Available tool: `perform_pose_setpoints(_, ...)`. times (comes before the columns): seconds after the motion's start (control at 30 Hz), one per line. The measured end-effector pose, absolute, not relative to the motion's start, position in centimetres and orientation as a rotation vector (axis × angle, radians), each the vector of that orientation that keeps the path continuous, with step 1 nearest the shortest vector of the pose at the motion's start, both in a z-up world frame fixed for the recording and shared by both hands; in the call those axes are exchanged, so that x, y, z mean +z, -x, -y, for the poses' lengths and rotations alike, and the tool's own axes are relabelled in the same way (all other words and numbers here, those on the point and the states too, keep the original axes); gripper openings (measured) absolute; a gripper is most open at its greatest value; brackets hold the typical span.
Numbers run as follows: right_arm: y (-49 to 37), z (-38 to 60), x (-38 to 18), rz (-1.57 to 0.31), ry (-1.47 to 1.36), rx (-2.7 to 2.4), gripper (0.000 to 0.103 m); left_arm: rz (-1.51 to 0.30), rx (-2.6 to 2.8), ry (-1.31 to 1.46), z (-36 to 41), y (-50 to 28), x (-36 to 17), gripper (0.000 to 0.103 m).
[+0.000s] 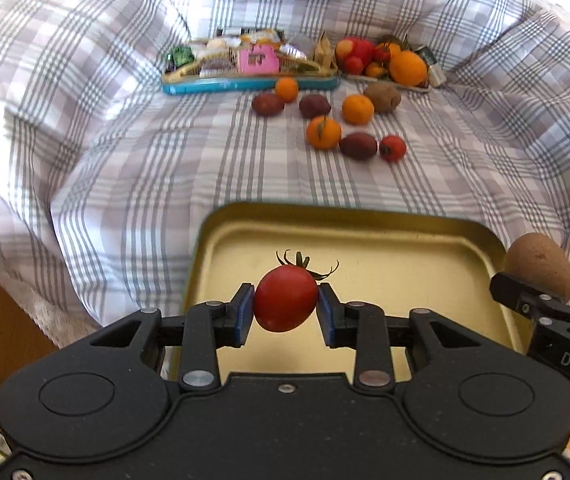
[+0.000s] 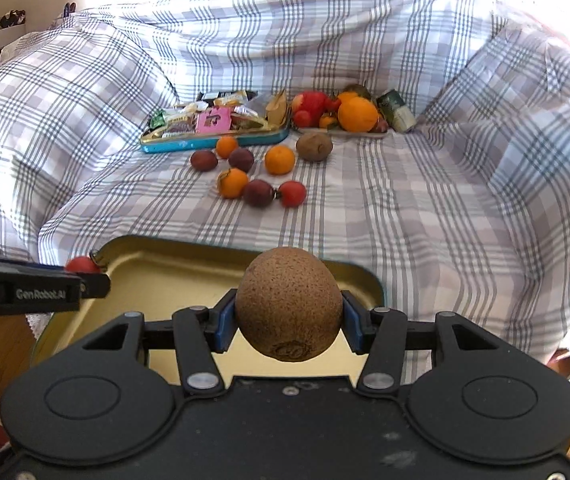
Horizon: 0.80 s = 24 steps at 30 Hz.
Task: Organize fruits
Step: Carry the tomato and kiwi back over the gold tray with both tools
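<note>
My left hand-held gripper (image 1: 286, 307) is clamped on a small red tomato (image 1: 285, 300), green stem up, hanging over the near left part of the empty gold tin tray (image 1: 365, 236). To its right, my right hand-held gripper (image 2: 289, 322) is closed around a brown kiwi (image 2: 289, 304), held above the tray's near right side. Neither fruit touches the tray floor as far as I can tell.

Far off on the plaid bedsheet (image 1: 125, 140), going left to right: a blue tin of wrapped snacks (image 1: 245, 82), then loose fruit in front of it, namely mandarins (image 1: 324, 132), dark plums (image 1: 358, 145), another small tomato (image 1: 392, 148) and a second kiwi (image 1: 382, 97), and at far right a plate piled with an orange (image 1: 408, 67) and red fruit.

I judge this the delivery step: both fruits are carried and ready to be set down. Next I would lower each into the tray and open the jaws gently, keeping the two apart so they do not roll together, the round tomato especially.
</note>
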State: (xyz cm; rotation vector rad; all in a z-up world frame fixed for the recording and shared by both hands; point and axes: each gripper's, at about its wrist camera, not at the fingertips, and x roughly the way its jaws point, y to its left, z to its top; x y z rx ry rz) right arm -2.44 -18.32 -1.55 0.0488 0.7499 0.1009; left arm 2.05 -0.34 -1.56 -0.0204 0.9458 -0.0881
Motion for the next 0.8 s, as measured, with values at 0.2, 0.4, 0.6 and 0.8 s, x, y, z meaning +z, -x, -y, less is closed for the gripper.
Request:
perform_pose_setpoints(0.2,2.1,17.2,-3.0,-0.815,-0.040,0.110,0.054,-0.998,-0.079,0.038,0.3,-1.9,-2.9,0.042)
perform_pose_setpoints(0.4,1.9,17.0,-3.4,-0.835,-0.026,0.102,0.054,-1.006,-0.053,0.045,0.1,-1.8,-3.1,0.042)
perform_pose_setpoints(0.6,1.8,17.0,-4.0,-0.865,-0.029,0.092,0.054,-1.031,-0.084,-0.012,1.2,-1.6,-3.6,0.042)
perform_pose_setpoints(0.8,1.8,16.7,-4.2,-0.875,-0.011,0.104,0.054,-1.038,-0.077,-0.016,1.1,-1.6,-3.6,0.042)
